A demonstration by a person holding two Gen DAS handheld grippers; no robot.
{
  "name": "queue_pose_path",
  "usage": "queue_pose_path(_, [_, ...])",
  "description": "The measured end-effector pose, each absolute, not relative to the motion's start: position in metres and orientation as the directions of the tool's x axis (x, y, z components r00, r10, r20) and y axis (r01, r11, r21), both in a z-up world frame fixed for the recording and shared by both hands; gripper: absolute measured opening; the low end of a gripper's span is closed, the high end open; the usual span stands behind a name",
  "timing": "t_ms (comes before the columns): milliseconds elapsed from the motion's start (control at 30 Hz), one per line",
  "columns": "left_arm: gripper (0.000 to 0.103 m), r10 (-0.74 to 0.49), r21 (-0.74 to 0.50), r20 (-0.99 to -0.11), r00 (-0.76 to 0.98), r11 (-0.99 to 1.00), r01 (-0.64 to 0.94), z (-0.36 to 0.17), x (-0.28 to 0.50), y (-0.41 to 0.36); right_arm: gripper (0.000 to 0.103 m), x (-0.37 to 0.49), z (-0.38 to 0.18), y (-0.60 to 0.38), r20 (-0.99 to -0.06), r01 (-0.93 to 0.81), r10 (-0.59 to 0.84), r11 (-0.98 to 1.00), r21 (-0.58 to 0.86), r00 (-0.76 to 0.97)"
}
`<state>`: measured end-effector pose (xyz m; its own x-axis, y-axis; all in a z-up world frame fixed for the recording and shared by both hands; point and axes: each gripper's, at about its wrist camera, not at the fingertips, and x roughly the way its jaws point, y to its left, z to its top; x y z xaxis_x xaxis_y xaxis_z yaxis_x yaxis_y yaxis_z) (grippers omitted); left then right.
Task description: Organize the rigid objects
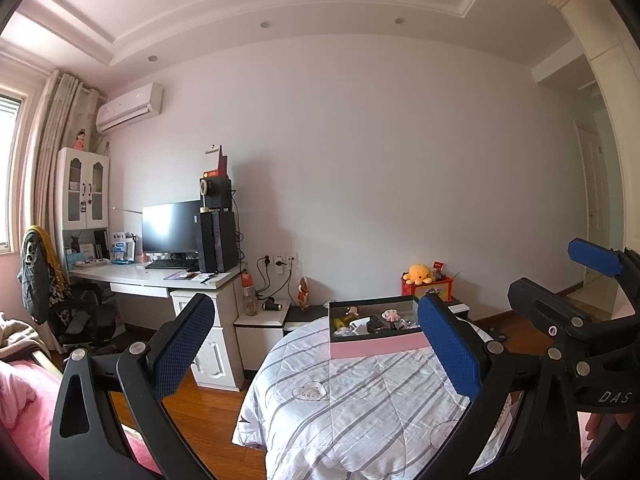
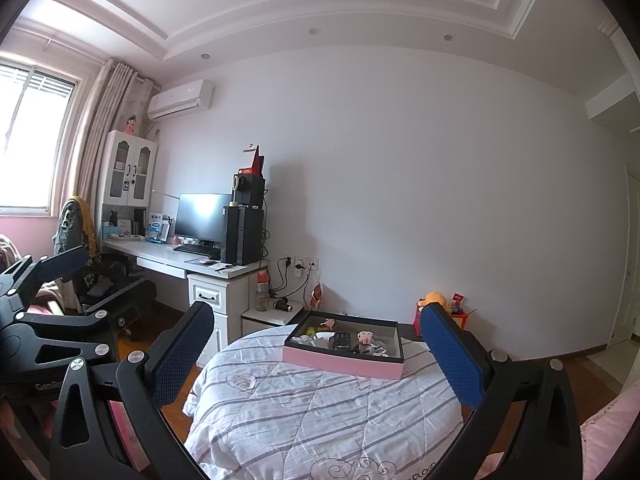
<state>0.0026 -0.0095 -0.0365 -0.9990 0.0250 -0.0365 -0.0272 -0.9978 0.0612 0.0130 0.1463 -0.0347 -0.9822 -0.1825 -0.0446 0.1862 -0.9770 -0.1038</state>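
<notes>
A shallow pink-sided box (image 1: 380, 345) (image 2: 340, 362) with a dark rim sits on a striped white quilt (image 1: 360, 400) (image 2: 320, 412) ahead. Inside it lie several small items: a black remote (image 2: 340, 340), a small pink figure (image 2: 365, 336), a white piece (image 1: 358, 325) and a yellow item (image 1: 339, 323). My left gripper (image 1: 320, 336) is open and empty, well short of the box. My right gripper (image 2: 320, 340) is open and empty too. The right gripper also shows at the right of the left wrist view (image 1: 560, 280). The left gripper shows at the left of the right wrist view (image 2: 68, 292).
A white desk (image 1: 152, 276) with monitor and black speaker stands at left, with an office chair (image 2: 116, 292). A low nightstand (image 1: 264, 320) sits beside the quilt. A red box with an orange plush (image 1: 418, 274) is behind the pink box. Wood floor (image 1: 200, 420) lies left.
</notes>
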Motion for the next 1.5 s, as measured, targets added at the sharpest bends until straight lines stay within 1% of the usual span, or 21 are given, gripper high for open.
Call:
queue_pose_path(367, [0.103,0.042,0.071,-0.051,-0.998,-0.996,-0.045,-0.036,-0.002,0.002,0.103,0.015,-0.037,0.155,-0.044,0.137,-0.133,-0.986,-0.098,-0.99])
queue_pose_path(433, [0.103,0.047,0.075,-0.043,-0.998,-0.996,-0.05,-0.035,-0.002,0.004,0.103,0.016,-0.037,0.157,-0.044,0.13,-0.126,-0.987,-0.096,-0.991])
queue_pose_path(633, [0.103,0.055,0.088,-0.052,-0.997,-0.994,-0.059,-0.037,-0.004,0.012,0.103,0.021,-0.038,0.162,-0.025,0.073,-0.07,-0.991,-0.111,-0.997])
queue_pose_path(1233, [0.103,0.049,0.099,-0.058,-0.997,-0.994,-0.055,-0.037,-0.001,0.013,0.103,0.02,-0.038,0.168,-0.037,0.075,-0.072,-0.993,-0.093,-0.997])
queue_pose_path(1500, [0.103,0.04,0.102,-0.039,-0.998,-0.994,-0.044,-0.038,0.002,0.011,0.103,0.019,-0.038,0.169,-0.043,0.084,-0.081,-0.993,-0.087,-0.996])
